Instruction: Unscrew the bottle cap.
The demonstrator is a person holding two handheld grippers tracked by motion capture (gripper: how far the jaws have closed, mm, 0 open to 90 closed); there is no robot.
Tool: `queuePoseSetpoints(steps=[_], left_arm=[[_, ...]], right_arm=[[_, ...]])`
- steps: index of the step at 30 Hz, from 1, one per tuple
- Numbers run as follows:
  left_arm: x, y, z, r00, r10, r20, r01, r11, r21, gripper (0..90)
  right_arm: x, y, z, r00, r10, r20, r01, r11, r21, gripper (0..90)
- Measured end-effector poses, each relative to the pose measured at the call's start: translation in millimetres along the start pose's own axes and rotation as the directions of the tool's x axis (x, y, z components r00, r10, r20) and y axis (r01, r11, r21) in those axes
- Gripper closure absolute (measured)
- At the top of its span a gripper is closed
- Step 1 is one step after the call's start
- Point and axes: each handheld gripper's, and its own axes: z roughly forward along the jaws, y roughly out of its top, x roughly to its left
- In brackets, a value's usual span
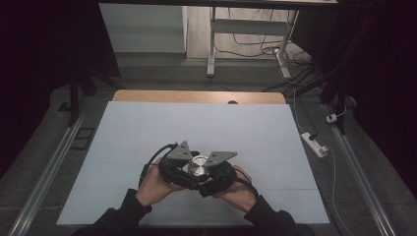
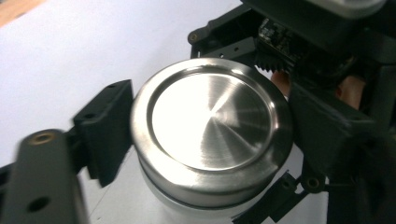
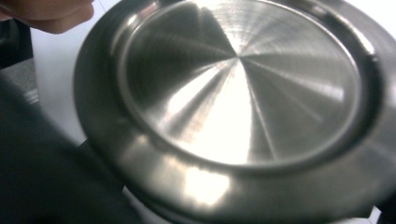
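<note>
We have the steel-lidded jar near the white table's front edge, between both grippers. Our right gripper clamps it; our left gripper's jaws flank the slick, rigid lid, contact unclear. Grip the lid's rim.

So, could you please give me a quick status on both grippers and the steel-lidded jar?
Left gripper and right gripper flank the jar mid-table. Steel lid still on. Left pad at lid's rim. Nothing in the way.
</note>
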Motion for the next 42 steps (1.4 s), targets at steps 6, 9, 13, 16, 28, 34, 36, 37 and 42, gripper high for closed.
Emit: queuePoseSetpoints(steps=[6, 9, 13, 16, 28, 34, 36, 37, 42], left_arm=[[18.0, -2.8, -21.3, 0.9907, 0.067, 0.119, -0.067, 0.9977, -0.009, 4.0], [20.9, -6.4, -26.8, 0.9730, 0.156, 0.170, -0.163, 0.9863, 0.026, 4.3], [19.8, -9.1, -25.8, 0.9543, 0.195, 0.226, -0.210, 0.9769, 0.042, 5.5], [17.6, -9.4, -23.5, 0.9396, 0.218, 0.264, -0.235, 0.9713, 0.036, 9.9], [8.7, -5.4, -16.7, 0.9766, 0.143, 0.161, -0.149, 0.9885, 0.026, 20.3], [-6.2, 0.0, -3.0, 0.9984, 0.033, -0.045, -0.031, 0.9991, 0.027, 20.3], [-9.4, 0.5, 0.2, 0.9964, 0.002, -0.085, -0.001, 0.9999, 0.010, 20.3], [-9.8, 0.8, 1.0, 0.9958, -0.006, -0.091, 0.006, 1.0000, 0.005, 20.2], [0.0, 2.1, -9.4, 0.9999, -0.005, -0.015, 0.004, 0.9997, -0.025, 12.5]], right_arm=[[0.7, 1.1, -2.9, 0.9983, -0.028, -0.050, 0.028, 0.999, -0.016, 14.6], [4.5, 1.0, -1.1, 0.9932, -0.064, -0.097, 0.063, 0.998, -0.012, 14.5], [13.1, 2.0, 1.1, 0.9800, -0.107, -0.168, 0.107, 0.994, -0.011, 14.6], [17.6, 2.4, 1.2, 0.9695, -0.145, -0.198, 0.144, 0.989, -0.018, 14.6], [13.5, 3.4, -0.7, 0.9863, -0.103, -0.129, 0.100, 0.995, -0.027, 14.6], [3.8, 1.2, 0.2, 0.9993, -0.035, -0.014, 0.035, 0.999, -0.021, 14.6], [1.3, 0.4, -0.5, 0.9999, -0.015, 0.004, 0.015, 1.000, -0.020, 14.6], [0.6, 0.3, -0.7, 1.0000, -0.001, 0.009, 0.001, 1.000, -0.024, 14.6], [-0.1, 1.0, -3.0, 1.0000, -0.006, 0.002, 0.006, 0.999, -0.039, 14.5]])
